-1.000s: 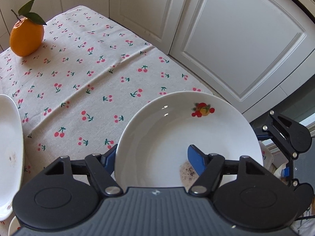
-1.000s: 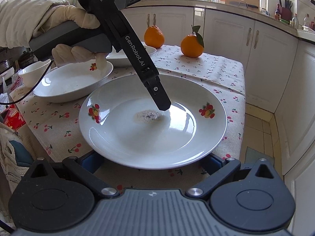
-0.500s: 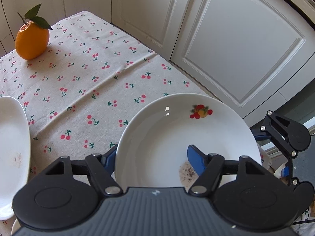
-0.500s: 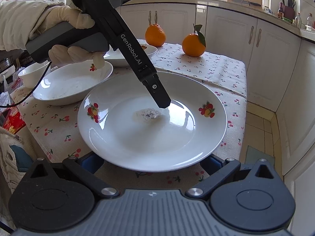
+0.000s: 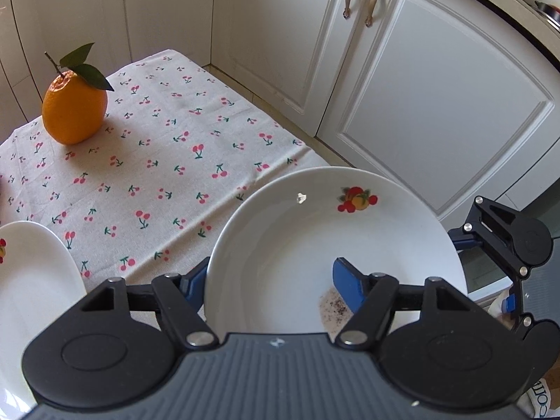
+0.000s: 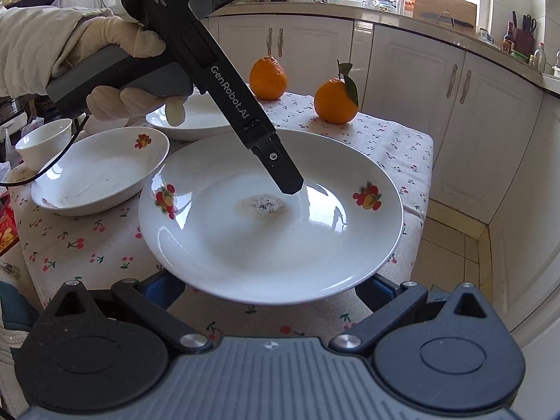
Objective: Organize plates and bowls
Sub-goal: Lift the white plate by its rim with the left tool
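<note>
A white plate (image 5: 315,238) with fruit decals and a speckled residue spot is held up just above the cherry-print tablecloth (image 5: 157,161). My left gripper (image 5: 271,283) is shut on the plate's rim, with one blue pad inside the dish and the other beneath it. In the right wrist view the left gripper (image 6: 290,185) comes down from the upper left into the plate (image 6: 280,238), held by a gloved hand (image 6: 115,52). My right gripper (image 6: 266,287) stands open, its fingers spread wide below the plate's near edge. Whether they touch the underside is hidden.
A deep white plate (image 6: 101,171), another plate (image 6: 196,122) and a small white bowl (image 6: 42,140) sit at the left of the table. Two oranges (image 6: 267,78) (image 6: 336,96) stand at the back. White cabinets (image 5: 437,105) close in beyond the table edge.
Both grippers and the plate between them have moved together across the table and slightly up. The left grip on the rim is unchanged.
</note>
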Demonstrator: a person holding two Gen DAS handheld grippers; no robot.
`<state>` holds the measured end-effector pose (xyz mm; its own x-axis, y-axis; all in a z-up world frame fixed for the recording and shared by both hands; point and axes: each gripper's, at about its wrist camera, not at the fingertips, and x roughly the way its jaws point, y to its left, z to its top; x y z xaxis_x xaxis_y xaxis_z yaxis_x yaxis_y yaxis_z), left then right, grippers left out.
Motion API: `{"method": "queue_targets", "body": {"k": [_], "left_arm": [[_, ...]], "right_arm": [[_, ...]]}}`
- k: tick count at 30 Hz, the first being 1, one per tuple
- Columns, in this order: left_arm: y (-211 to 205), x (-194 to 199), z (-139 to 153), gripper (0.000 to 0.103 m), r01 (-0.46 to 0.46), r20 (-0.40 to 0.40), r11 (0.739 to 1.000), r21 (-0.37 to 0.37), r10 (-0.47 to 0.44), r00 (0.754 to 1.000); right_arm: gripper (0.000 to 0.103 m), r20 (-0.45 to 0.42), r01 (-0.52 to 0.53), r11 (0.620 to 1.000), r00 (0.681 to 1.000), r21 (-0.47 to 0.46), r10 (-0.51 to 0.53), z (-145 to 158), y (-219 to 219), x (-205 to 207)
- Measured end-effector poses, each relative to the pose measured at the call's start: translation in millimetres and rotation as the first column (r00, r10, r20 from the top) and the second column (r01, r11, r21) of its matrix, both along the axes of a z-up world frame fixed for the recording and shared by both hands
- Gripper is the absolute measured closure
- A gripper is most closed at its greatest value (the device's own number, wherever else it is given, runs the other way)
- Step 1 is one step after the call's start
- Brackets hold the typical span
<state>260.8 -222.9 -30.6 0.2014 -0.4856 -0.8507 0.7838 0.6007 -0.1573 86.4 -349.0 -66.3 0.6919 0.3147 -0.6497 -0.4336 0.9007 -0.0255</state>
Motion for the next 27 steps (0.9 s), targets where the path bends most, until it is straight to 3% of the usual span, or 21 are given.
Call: {"method": "queue_targets", "body": {"k": [13, 27], "left_arm": [[-14.2, 32.4, -19.4, 0.033, -0.013, 0.011, 1.0, -0.005, 0.013, 1.0], [-16.0, 40.6, -27.8, 0.035, -0.02, 0.015, 1.0, -0.007, 0.02, 1.0]], "right_arm": [[0.0, -0.029, 0.022, 1.0, 0.999, 0.011, -0.022, -12.1, -13.2, 38.4], [0.0, -0.049, 0.051, 0.999, 0.998, 0.0, -0.051, -19.4, -12.5, 45.4]]}}
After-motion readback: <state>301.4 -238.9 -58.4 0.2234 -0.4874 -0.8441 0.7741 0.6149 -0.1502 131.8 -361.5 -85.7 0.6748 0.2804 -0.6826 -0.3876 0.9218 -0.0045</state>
